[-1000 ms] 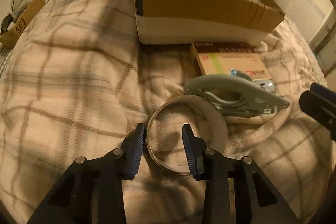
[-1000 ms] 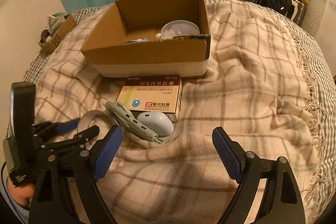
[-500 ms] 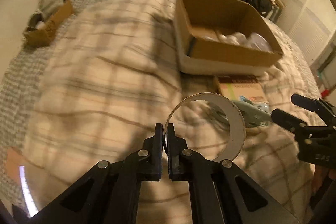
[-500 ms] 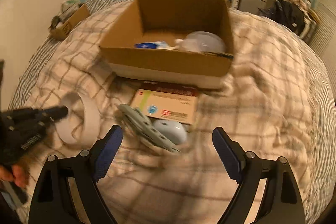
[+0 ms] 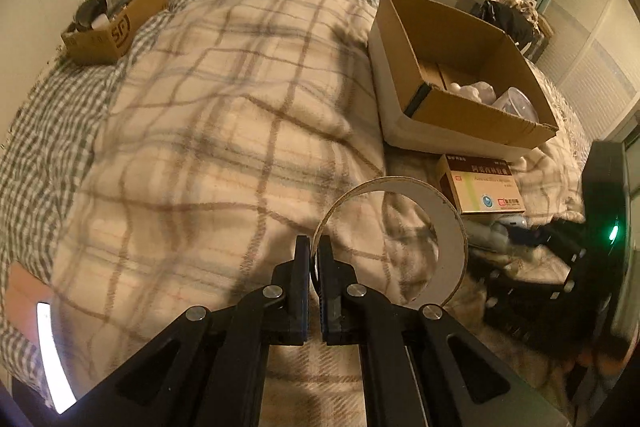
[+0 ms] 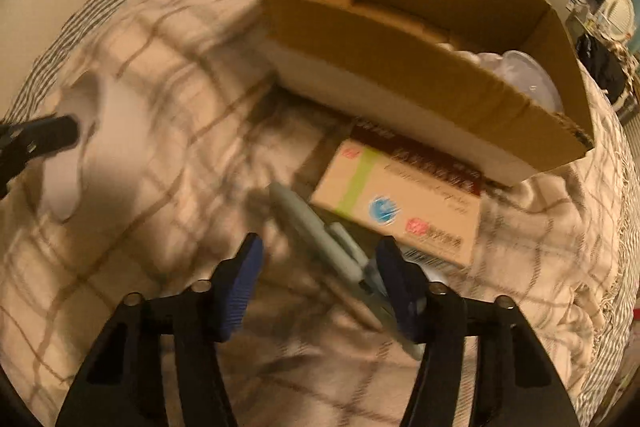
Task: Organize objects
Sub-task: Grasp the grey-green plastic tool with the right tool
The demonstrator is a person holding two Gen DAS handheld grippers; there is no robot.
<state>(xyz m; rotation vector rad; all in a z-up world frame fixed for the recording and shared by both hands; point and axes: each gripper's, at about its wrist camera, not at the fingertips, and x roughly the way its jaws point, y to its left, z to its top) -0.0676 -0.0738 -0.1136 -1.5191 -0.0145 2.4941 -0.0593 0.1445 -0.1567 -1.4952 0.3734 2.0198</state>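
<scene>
My left gripper point(image 5: 315, 259) is shut on the rim of a white tape ring point(image 5: 448, 227) and holds it above the plaid blanket; the ring also shows blurred in the right wrist view point(image 6: 76, 151). My right gripper point(image 6: 320, 267) is open, its fingers on either side of a grey-green metal tool point(image 6: 320, 231) lying on the blanket. A medicine box point(image 6: 400, 203) lies just beyond the tool, in front of an open cardboard box point(image 6: 420, 67). The cardboard box point(image 5: 460, 79) holds a clear plastic lid and small items.
A small cardboard box point(image 5: 116, 19) with items sits at the bed's far left edge. The plaid blanket point(image 5: 224, 131) covers the bed. Furniture and a TV stand beyond the bed at the back right.
My left gripper shut on the tape ring and lifted it off the blanket. My right gripper moved forward and down, narrowing around the grey-green tool.
</scene>
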